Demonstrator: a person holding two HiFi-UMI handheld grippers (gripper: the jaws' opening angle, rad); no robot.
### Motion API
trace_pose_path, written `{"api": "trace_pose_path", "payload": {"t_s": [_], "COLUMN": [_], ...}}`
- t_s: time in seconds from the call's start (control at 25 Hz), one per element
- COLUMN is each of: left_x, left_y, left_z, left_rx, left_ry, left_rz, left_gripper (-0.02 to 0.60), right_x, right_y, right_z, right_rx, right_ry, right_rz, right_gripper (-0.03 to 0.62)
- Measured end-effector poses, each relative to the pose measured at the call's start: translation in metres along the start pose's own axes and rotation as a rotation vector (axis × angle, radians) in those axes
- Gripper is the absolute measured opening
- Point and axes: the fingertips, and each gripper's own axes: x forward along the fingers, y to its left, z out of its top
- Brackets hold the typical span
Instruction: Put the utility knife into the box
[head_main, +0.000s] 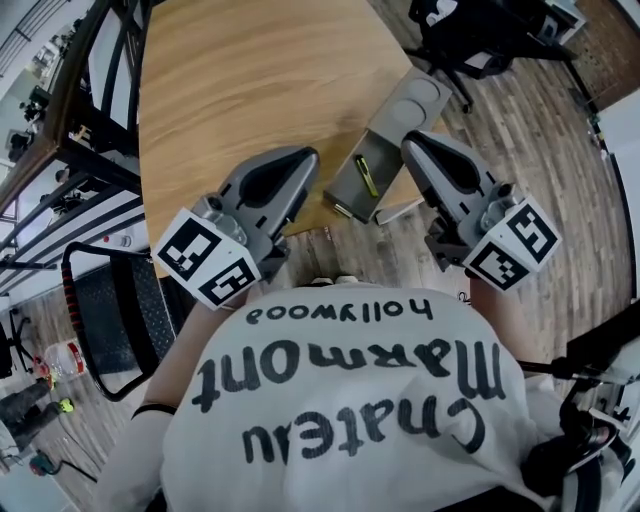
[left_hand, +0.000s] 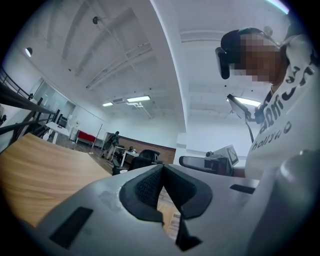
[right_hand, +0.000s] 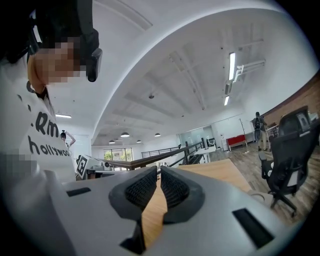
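utility knife (head_main: 367, 176): yellow-green, lying slanted inside box | box (head_main: 345, 192): grey, open, at table (head_main: 240, 90) edge

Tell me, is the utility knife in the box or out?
In: the yellow-green utility knife lies inside the open grey box.

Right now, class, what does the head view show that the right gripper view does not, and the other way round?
Only the head view shows the grey box at the table's edge, with the utility knife lying in it. Only the right gripper view shows the ceiling lights, a railing, and that the right gripper is shut on nothing. Both show the wooden table and the person's white shirt.
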Motion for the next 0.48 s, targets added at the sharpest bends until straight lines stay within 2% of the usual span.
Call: {"api": "trace_pose_path", "payload": {"t_s": [0.32, 0.48], "left_x": [-0.006, -0.004], "left_y": [0.004, 0.002], "left_z": [-0.005, -0.007], "left_rx": [-0.014, 0.003], "left_ry": [0.000, 0.010], "left_rz": [0.036, 0.048], "left_gripper": [0.006, 0.006], "right_x": [-0.005, -0.008], "right_y": [0.004, -0.001], "right_z": [-0.013, -0.014], "right_rx": [0.026, 0.042], "right_ry": [0.035, 0.030], "right_rz": [0.005, 0.006], "right_gripper": [0.018, 0.018]}}
